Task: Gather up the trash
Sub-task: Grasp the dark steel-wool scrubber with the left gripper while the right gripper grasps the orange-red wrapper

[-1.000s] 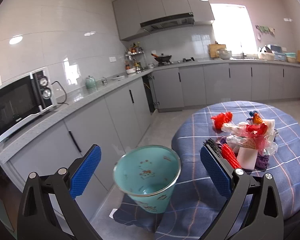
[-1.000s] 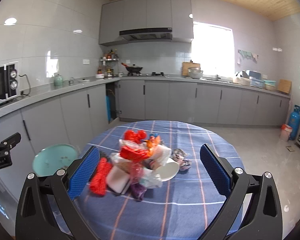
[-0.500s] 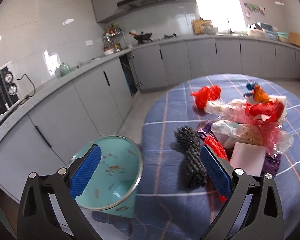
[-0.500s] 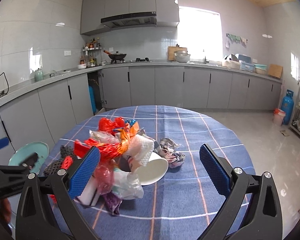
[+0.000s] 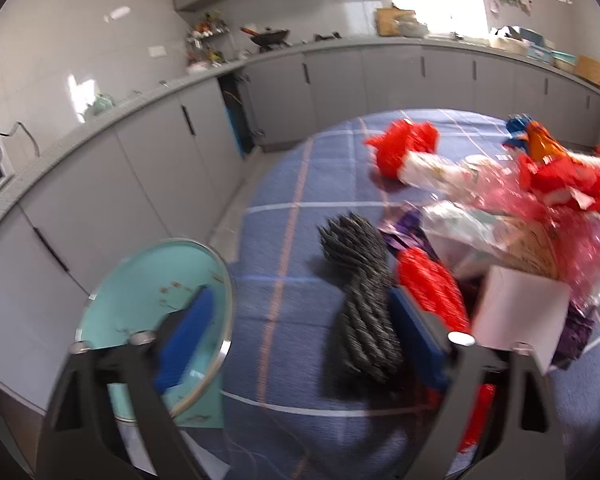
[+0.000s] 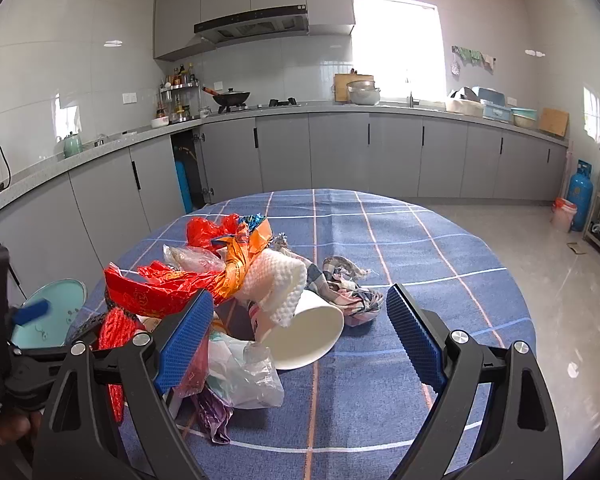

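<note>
Two grippers reach over a round table (image 6: 440,240) covered in a blue checked cloth, and both sets of jaws are closing without yet pressing on anything. The left gripper (image 5: 300,332) has its jaws around a dark twisted bundle (image 5: 360,292) lying on the cloth, with clear gaps on both sides; its right pad sits just beside a red mesh bundle (image 5: 432,292). Just off the table edge, behind its left pad, stands a pale green bin (image 5: 148,292). The right gripper (image 6: 296,332) frames a tipped white paper cup (image 6: 304,340) and a clear plastic bag (image 6: 248,376), its left pad just beside the bag. Behind the cup the trash is heaped: a white paper towel (image 6: 276,280), red and orange wrappers (image 6: 172,284), and a checked rag (image 6: 348,288) to the right. Farther back, grey cabinets (image 6: 340,152) run along the wall under a bright window (image 6: 396,44).
</note>
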`<state>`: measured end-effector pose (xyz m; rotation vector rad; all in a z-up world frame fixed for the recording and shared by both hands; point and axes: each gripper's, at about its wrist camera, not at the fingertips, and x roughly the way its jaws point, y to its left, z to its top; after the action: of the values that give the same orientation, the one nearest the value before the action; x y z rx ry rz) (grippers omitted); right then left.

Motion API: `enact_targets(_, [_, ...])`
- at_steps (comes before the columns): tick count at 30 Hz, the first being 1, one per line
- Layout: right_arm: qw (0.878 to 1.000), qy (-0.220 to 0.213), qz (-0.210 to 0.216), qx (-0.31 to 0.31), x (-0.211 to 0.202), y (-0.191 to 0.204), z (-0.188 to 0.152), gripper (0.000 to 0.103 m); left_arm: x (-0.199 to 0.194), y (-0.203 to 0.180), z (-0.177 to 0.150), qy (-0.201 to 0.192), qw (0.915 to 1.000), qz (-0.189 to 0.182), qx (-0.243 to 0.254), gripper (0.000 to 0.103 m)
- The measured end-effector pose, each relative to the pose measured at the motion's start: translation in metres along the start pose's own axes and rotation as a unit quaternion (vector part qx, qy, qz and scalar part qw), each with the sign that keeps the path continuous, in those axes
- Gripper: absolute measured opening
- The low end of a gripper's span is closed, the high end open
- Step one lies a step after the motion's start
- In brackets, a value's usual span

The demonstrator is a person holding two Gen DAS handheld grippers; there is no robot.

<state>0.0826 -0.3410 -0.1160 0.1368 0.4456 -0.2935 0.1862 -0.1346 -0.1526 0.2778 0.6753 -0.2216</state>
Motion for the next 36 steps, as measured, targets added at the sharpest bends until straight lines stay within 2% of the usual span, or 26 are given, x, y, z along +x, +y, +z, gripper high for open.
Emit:
enact_targets(2, [1.0, -0.003, 0.0, -0.002, -0.001, 0.001, 0.0, 0.087, 0.001, -0.005, -0.002, 0.005, 0.9998, -0.021, 0.006, 0.06])
enact_targets(3, [1.0, -0.006, -0.001, -0.002, -0.002, 0.002, 0.002, 0.087, 0.002, -0.008, -0.002, 0.008, 0.9994, -0.034, 0.008, 0.038])
enact_targets(4, [1.0, -0.009, -0.001, -0.003, -0.004, 0.002, 0.003, 0.087, 0.003, -0.009, -0.002, 0.012, 0.9987, -0.048, 0.009, 0.023])
enact_targets(6, [1.0, -0.016, -0.003, -0.003, -0.009, 0.001, 0.004, 0.087, 0.0, -0.011, -0.002, 0.007, 0.9979, -0.063, 0.012, 0.02])
enact_targets(10, [1.0, -0.023, 0.0, 0.0, -0.013, 0.002, 0.01, 0.087, -0.01, -0.007, 0.003, -0.007, 0.9977, -0.068, 0.006, 0.018])
enact_targets(13, [0.999, -0.029, 0.012, 0.01, -0.014, 0.003, 0.022, 0.086, -0.027, 0.0, 0.009, -0.036, 0.9981, -0.05, 0.007, 0.018])
enact_targets(18, [0.999, -0.02, 0.044, 0.017, -0.005, 0.018, 0.034, 0.079, -0.042, 0.011, 0.016, -0.062, 0.9976, -0.031, -0.004, 0.018])
enact_targets(22, [0.997, 0.016, 0.07, 0.019, 0.011, 0.027, 0.033, 0.07, -0.042, 0.01, 0.015, -0.064, 0.9975, -0.029, 0.0, 0.018])
enact_targets(31, [0.993, 0.076, 0.085, 0.027, 0.026, 0.028, 0.022, 0.068, -0.044, 0.024, 0.011, -0.062, 0.9977, -0.029, 0.001, 0.018])
enact_targets(33, [0.992, 0.089, 0.09, 0.027, 0.03, 0.029, 0.021, 0.061, -0.046, 0.026, 0.01, -0.063, 0.9976, -0.029, 0.0, 0.018])
enact_targets(36, [0.989, 0.107, 0.101, 0.026, 0.035, 0.031, 0.02, 0.041, -0.05, 0.027, 0.011, -0.068, 0.9973, -0.029, -0.001, 0.018])
